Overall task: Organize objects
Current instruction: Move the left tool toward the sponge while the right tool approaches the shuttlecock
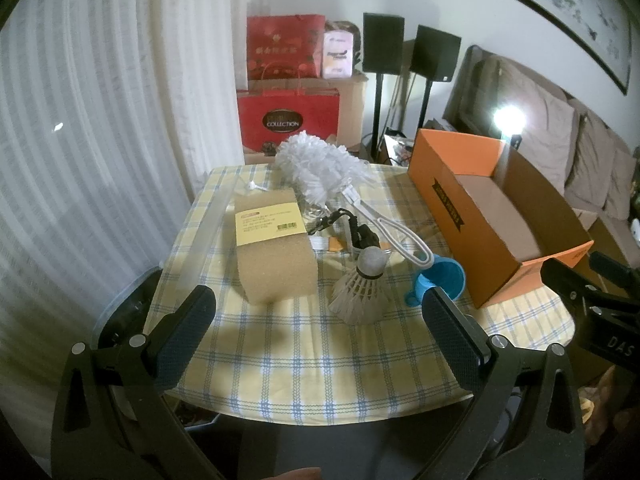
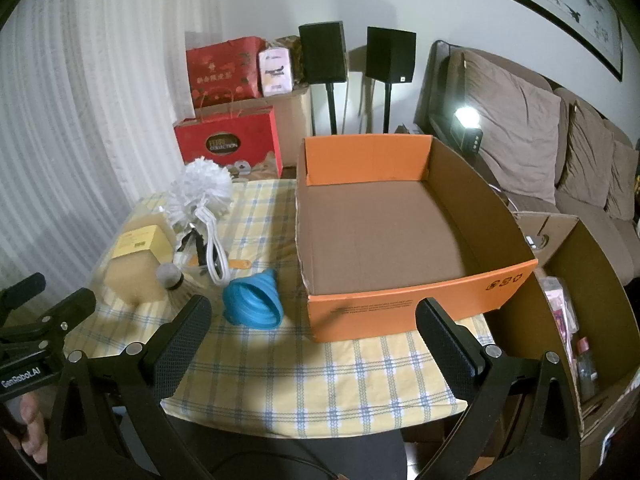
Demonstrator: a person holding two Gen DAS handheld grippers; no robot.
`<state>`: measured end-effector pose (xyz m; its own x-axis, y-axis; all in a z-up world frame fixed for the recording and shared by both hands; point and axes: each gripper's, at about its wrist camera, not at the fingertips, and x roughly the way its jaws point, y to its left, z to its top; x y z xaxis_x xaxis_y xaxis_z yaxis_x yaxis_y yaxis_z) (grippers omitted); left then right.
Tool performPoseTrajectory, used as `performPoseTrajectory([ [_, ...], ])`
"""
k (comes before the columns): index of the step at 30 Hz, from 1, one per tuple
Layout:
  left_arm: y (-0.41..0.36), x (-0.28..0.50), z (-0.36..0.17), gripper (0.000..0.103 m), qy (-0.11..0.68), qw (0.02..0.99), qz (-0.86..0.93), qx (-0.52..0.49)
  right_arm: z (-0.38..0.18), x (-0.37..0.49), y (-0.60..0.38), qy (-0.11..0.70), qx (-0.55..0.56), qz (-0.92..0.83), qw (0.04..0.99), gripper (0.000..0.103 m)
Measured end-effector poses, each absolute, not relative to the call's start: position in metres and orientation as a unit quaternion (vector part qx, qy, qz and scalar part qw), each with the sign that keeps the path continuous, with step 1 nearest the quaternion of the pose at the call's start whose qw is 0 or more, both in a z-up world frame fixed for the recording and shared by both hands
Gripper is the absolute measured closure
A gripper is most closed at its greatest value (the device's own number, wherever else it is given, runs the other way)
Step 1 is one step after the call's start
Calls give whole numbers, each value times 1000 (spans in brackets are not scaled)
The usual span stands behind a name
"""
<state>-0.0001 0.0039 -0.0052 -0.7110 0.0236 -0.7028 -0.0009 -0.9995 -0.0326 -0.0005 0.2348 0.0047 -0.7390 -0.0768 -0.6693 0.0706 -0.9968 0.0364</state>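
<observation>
An open orange cardboard box (image 2: 400,312) stands empty on the right of the checked table (image 2: 320,380); it also shows in the left wrist view (image 1: 452,216). Left of it lie a blue funnel (image 2: 254,300), a shuttlecock (image 1: 362,292), a tan sponge block (image 1: 274,252) with a yellow label, a white duster (image 1: 320,168) and a black clip (image 1: 360,232). My left gripper (image 1: 320,324) is open and empty above the table's near edge, in front of the shuttlecock. My right gripper (image 2: 314,336) is open and empty, in front of the box.
A clear plastic lid or tube (image 1: 208,224) lies along the table's left edge. A larger cardboard box (image 2: 580,320) with items stands right of the table. Red gift bags (image 1: 288,120), speakers (image 2: 324,52), a curtain and a sofa (image 2: 540,140) lie beyond.
</observation>
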Motion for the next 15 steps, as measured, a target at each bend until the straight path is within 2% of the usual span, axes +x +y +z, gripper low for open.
performPoseTrajectory([
  [15, -15, -2, -8, 0, -23, -9, 923, -384, 1, -6, 225, 2, 363, -931, 47, 0],
])
